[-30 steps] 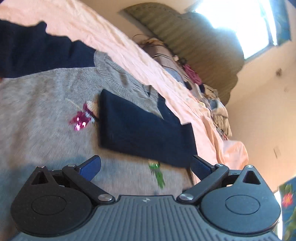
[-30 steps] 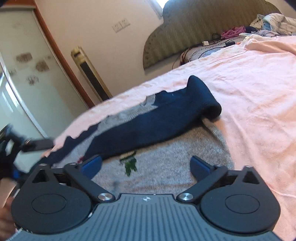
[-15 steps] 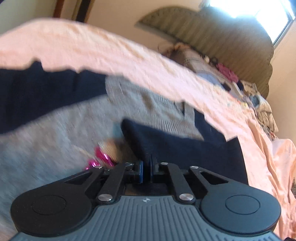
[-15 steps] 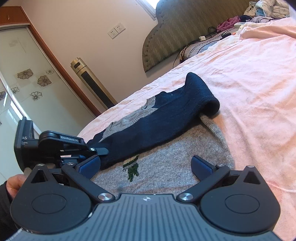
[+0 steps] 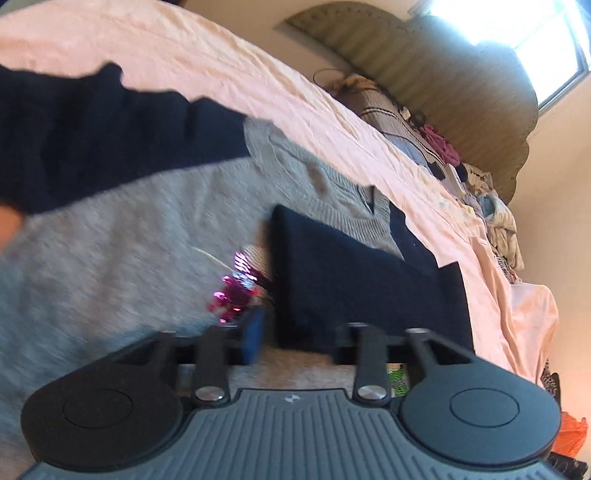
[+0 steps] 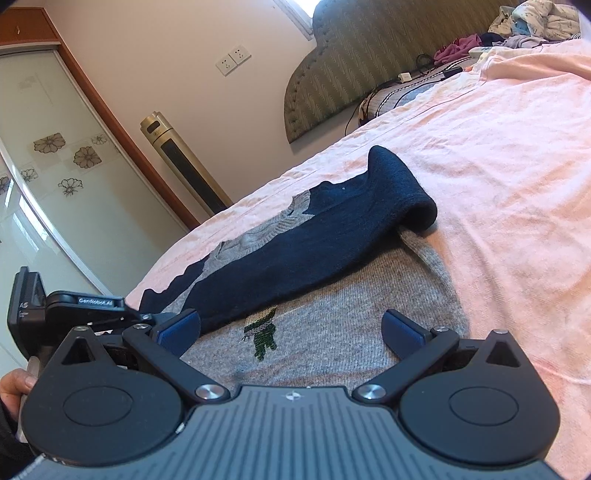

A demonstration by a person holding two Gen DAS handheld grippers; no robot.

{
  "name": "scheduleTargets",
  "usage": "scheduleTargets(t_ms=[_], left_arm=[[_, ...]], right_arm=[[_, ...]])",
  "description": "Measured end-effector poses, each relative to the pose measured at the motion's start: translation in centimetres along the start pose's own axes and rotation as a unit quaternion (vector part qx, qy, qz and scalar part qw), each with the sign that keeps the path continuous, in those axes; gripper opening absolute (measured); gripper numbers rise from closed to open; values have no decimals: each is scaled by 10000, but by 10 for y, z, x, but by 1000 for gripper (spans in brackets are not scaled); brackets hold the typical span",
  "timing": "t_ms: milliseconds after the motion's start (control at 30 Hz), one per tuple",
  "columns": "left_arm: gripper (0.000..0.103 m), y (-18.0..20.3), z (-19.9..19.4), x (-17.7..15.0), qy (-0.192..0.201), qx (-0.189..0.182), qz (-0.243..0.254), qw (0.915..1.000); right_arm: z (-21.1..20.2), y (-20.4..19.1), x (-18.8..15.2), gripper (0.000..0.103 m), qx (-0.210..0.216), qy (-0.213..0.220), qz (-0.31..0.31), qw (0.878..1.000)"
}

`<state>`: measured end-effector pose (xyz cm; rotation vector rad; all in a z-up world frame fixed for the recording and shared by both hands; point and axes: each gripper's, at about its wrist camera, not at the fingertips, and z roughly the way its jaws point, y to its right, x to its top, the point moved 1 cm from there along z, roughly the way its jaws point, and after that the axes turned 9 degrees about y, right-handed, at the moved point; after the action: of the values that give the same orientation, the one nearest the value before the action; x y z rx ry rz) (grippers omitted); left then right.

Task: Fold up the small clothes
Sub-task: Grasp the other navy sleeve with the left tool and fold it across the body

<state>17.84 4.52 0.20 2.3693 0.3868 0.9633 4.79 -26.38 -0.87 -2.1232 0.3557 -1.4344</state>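
Observation:
A small grey sweater (image 5: pixel 110 258) with navy sleeves lies flat on the pink bed sheet (image 5: pixel 221 55). One navy sleeve (image 5: pixel 351 280) is folded across its chest, next to a pink sequin patch (image 5: pixel 236 291); the other sleeve (image 5: pixel 92 140) stretches out to the left. My left gripper (image 5: pixel 295 339) is open just above the folded sleeve's cuff. In the right wrist view the folded sleeve (image 6: pixel 314 251) crosses the grey body (image 6: pixel 351 325) above a green motif (image 6: pixel 264 332). My right gripper (image 6: pixel 291 328) is open and empty over the sweater's lower part. The left gripper (image 6: pixel 110 314) shows at the left.
A padded headboard (image 6: pixel 369 66) and a pile of clothes (image 6: pixel 532 22) lie at the far end of the bed. A gold tower fan (image 6: pixel 181 162) and a glass wardrobe door (image 6: pixel 44 177) stand beyond the bed's edge. Pink sheet stretches to the right (image 6: pixel 517 166).
My left gripper shut half a second ago near the sleeve cuff and has opened again. The right gripper stayed open and barely moved.

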Motion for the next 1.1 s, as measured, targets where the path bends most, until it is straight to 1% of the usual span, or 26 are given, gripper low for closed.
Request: scheduleTargets(t_ms=[33, 67, 100, 200, 233, 267, 300, 333, 367, 433, 533, 600, 667, 700, 767, 800, 833, 900, 933, 967, 1000, 1033, 1100], left_arm=[[76, 2, 1, -2, 100, -145, -58, 9998], [81, 3, 3, -2, 158, -224, -141, 9995], [83, 4, 5, -2, 189, -223, -230, 9993], [82, 9, 10, -2, 219, -233, -329, 9989], [75, 10, 11, -3, 217, -234, -315, 9990], [62, 14, 13, -3, 201, -210, -239, 9993], [24, 17, 16, -4, 136, -164, -115, 9997], [9, 20, 18, -6, 84, -80, 5, 9999], [9, 21, 17, -7, 123, 10, 110, 9999], [6, 27, 10, -8, 358, 130, 394, 9985], [6, 34, -20, 2, 984, 137, 667, 9928], [6, 30, -36, 9, 1213, 341, 821, 9886], [6, 18, -40, 11, 1196, 688, 1013, 9852], [6, 8, -39, 9, 1074, 813, 1027, 9855], [6, -7, -34, 4, 745, 924, 968, 9882], [6, -10, -35, 0, 711, 1017, 914, 9880], [7, -11, -39, -5, 819, 1056, 892, 9870], [7, -7, -50, -10, 1245, 1100, 879, 9822], [7, -2, -56, -13, 1497, 1073, 900, 9788], [7, 4, -58, -14, 1659, 939, 965, 9769], [7, 11, -56, -15, 1673, 769, 1063, 9771], [8, 16, -50, -15, 1581, 684, 1151, 9783], [8, 26, -28, -13, 1314, 638, 1274, 9810]], right_arm=[[0, 0, 0, 103, 0, 0, 0, 10000], [0, 0, 0, 103, 0, 0, -1, 10000], [0, 0, 0, 103, 0, 0, -1, 10000], [1, 1, 0, 103, 11, 4, 17, 10000], [1, 1, 0, 103, 15, 5, 24, 10000], [1, 1, 0, 103, 17, 7, 29, 10000], [1, 1, 0, 103, 21, 10, 33, 10000], [1, 1, 0, 103, 24, 11, 39, 10000], [1, 2, 0, 103, 28, 14, 48, 10000], [1, 2, 0, 103, 34, 17, 58, 10000], [1, 2, 0, 103, 39, 21, 70, 10000], [1, 2, 0, 103, 39, 22, 71, 10000], [1, 3, 0, 103, 50, 26, 90, 9999], [1, 3, 0, 103, 56, 28, 98, 9999], [1, 3, 0, 103, 58, 28, 98, 9999], [1, 3, 0, 103, 57, 29, 97, 9999], [1, 3, 0, 103, 56, 29, 98, 9999], [1, 2, 0, 103, 19, 27, 84, 10000], [0, -1, 2, 103, -77, 13, 24, 10000], [0, -6, 7, 103, -174, 46, -75, 9998], [0, -11, 15, 103, -203, 192, -134, 9995], [2, -16, 27, 103, -133, 383, -141, 9991], [17, -29, 56, 103, 93, 620, -193, 9978]])
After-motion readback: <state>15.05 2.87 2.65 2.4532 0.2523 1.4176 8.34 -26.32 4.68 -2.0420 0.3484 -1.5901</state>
